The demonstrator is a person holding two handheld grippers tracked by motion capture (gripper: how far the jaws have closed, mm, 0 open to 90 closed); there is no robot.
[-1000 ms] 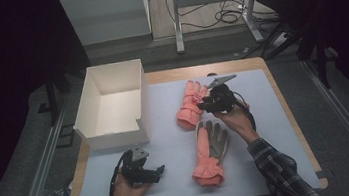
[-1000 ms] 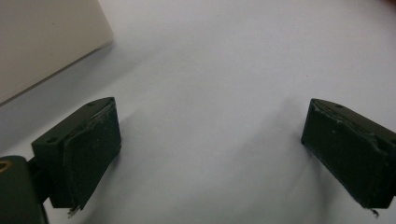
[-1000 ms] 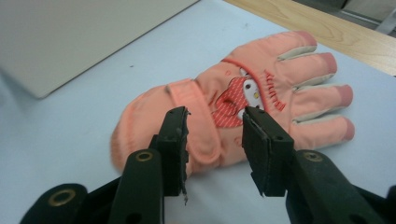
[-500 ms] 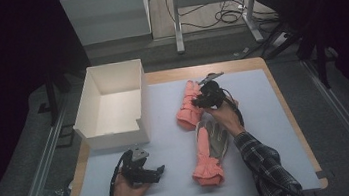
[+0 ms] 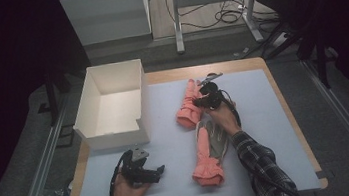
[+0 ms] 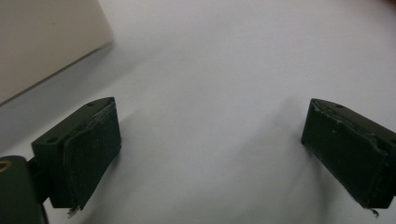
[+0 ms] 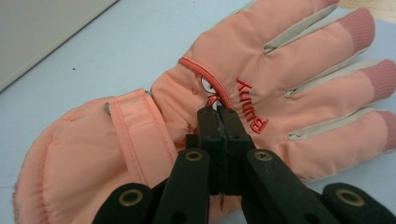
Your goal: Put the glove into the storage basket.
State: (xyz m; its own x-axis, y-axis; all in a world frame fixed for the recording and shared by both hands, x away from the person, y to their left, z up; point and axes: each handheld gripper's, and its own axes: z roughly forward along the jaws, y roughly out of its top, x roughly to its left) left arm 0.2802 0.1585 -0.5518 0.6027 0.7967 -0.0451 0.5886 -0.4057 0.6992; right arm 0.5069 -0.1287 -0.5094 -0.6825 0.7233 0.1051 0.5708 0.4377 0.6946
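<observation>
Since the earlier frame, the right gripper (image 7: 223, 122) has dropped onto the far pink glove (image 7: 261, 88), and its jaws have just been closing; they now pinch the fabric on the glove's back. That glove is not yet lifted. Glove 2 (image 5: 208, 149) lies nearer on the mat (image 5: 260, 117). Both remain outside the white box (image 5: 113, 105). Idle, the left gripper (image 6: 210, 154) stands wide open.

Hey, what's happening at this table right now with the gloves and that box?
A person works with a gripper in each hand. The right gripper has just closed its jaws on the back of the far pink glove, pinching its fabric. A second pink glove lies nearer, palm up. The left gripper is open over the bare mat beside the white box.
</observation>
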